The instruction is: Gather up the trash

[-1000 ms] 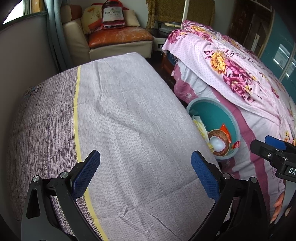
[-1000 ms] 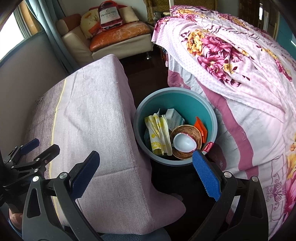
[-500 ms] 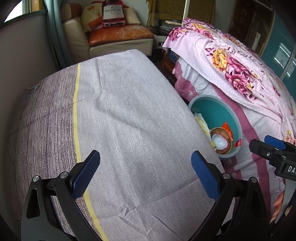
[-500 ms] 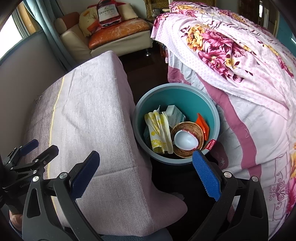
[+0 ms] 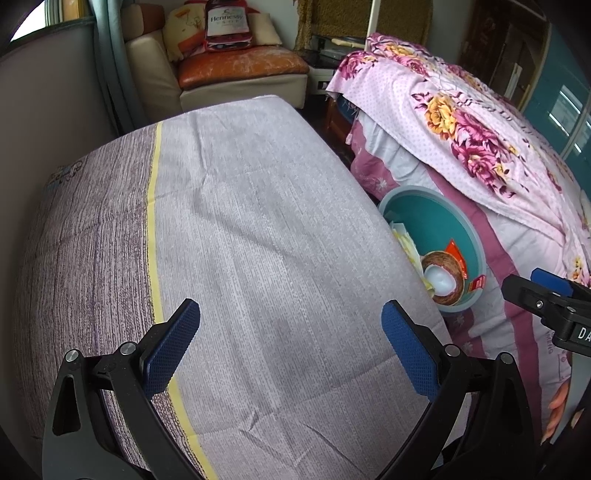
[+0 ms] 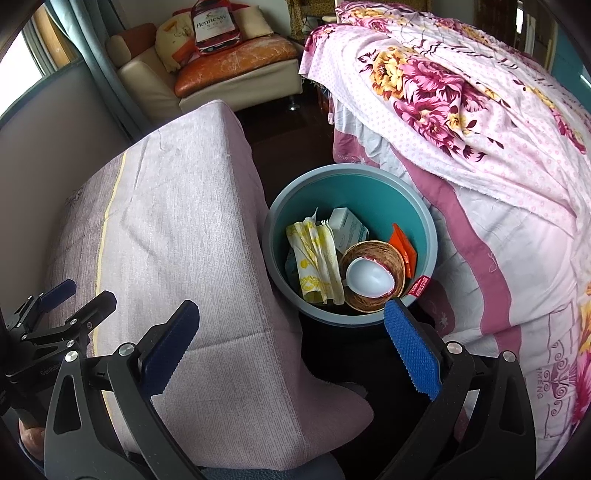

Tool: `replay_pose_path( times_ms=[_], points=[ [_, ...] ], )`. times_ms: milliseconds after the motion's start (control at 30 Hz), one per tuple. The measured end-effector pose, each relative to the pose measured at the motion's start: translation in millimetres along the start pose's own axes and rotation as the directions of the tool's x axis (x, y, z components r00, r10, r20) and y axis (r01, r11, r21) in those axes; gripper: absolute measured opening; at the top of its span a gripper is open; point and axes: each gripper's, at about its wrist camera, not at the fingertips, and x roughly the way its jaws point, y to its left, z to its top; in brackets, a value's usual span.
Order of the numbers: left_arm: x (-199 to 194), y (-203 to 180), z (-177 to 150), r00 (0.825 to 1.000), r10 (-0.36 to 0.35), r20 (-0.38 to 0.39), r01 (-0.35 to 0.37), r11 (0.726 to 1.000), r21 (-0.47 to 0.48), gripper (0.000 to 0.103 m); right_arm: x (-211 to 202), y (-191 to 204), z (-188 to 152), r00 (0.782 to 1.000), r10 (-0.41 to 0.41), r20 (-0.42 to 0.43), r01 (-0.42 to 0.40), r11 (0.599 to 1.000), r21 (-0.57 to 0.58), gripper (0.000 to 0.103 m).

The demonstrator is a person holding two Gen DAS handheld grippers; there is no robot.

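A teal trash bin (image 6: 424, 229) stands on the floor between the cloth-covered table (image 6: 177, 229) and the bed. It holds a yellow-patterned wrapper (image 6: 317, 254), a white box (image 6: 347, 225), an orange packet (image 6: 402, 243) and a brown cup with a white lid (image 6: 369, 277). The bin also shows in the left wrist view (image 5: 443, 221). My right gripper (image 6: 291, 350) is open and empty, above the bin's near rim. My left gripper (image 5: 291, 347) is open and empty over the bare tablecloth (image 5: 240, 240).
A bed with a pink floral quilt (image 6: 461, 92) fills the right side. A cream sofa with an orange cushion (image 5: 240, 70) and a bottle-print bag (image 5: 225, 22) stands at the back. A dark floor gap (image 6: 291, 133) runs between table and bed.
Both grippers have drawn back and up slightly, so the table and bin sit a little farther off. Both stay open and empty.
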Motion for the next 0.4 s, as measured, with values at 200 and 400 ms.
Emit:
replay_pose_path(
  times_ms=[200,400],
  points=[
    [-0.2,1.8,0.2,1.0,0.004,-0.01,-0.004,1.0,-0.019,0.099,-1.3,-3.7,-0.9,1.0,-0.002,0.003,0.002,1.0,0.005,0.096],
    [2.4,0.1,-0.8,1.0,0.012,-0.028,-0.012,1.0,-0.008,0.099,-3.6,-3.7,-0.7,1.0,-0.004,0.005,0.004,1.0,0.006,0.096]
  ],
)
